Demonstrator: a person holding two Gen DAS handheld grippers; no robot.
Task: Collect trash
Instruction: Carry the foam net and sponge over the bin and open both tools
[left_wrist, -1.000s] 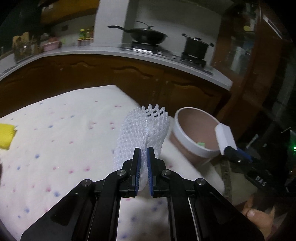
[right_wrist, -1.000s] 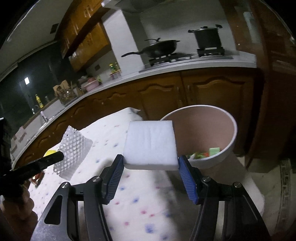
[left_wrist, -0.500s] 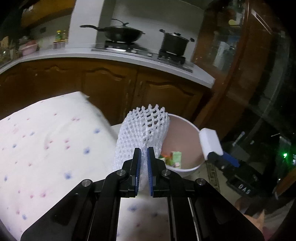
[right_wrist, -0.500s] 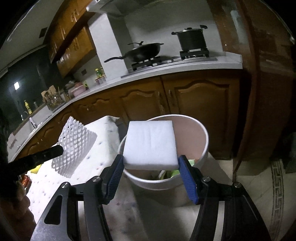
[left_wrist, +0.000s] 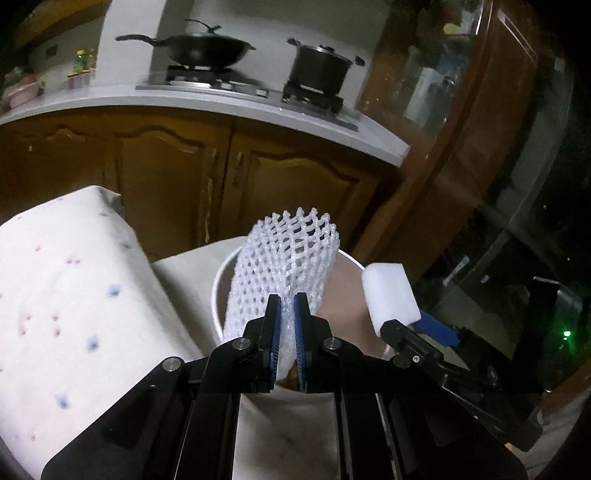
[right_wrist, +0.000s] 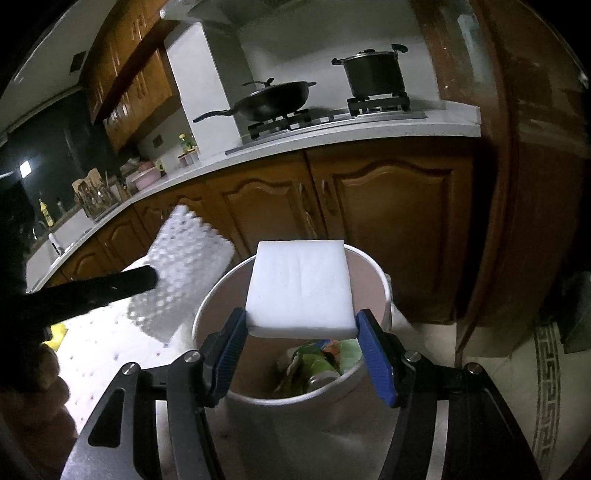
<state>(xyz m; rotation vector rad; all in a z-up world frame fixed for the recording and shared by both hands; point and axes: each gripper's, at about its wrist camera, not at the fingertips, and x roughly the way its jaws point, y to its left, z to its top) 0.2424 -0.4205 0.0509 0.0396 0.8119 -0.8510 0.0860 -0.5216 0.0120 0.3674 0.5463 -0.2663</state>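
Observation:
My left gripper is shut on a white foam fruit net, which stands up over the open white bin. From the right wrist view the same net hangs blurred at the bin's left rim, with the left gripper's dark finger in front of it. My right gripper is shut on a white sponge block, flat between the blue pads, above the bin. Wrappers and a can lie in the bin's bottom. The sponge and the right gripper show at the bin's right side in the left wrist view.
A table with a white dotted cloth stands left of the bin. A yellow thing lies on it. Wooden cabinets and a counter with a wok and a pot run behind. A dark glass-fronted cabinet stands at the right.
Both grippers have travelled from over the table to above the bin, each still holding its item. The bin's inside with its trash has come into the right wrist view.

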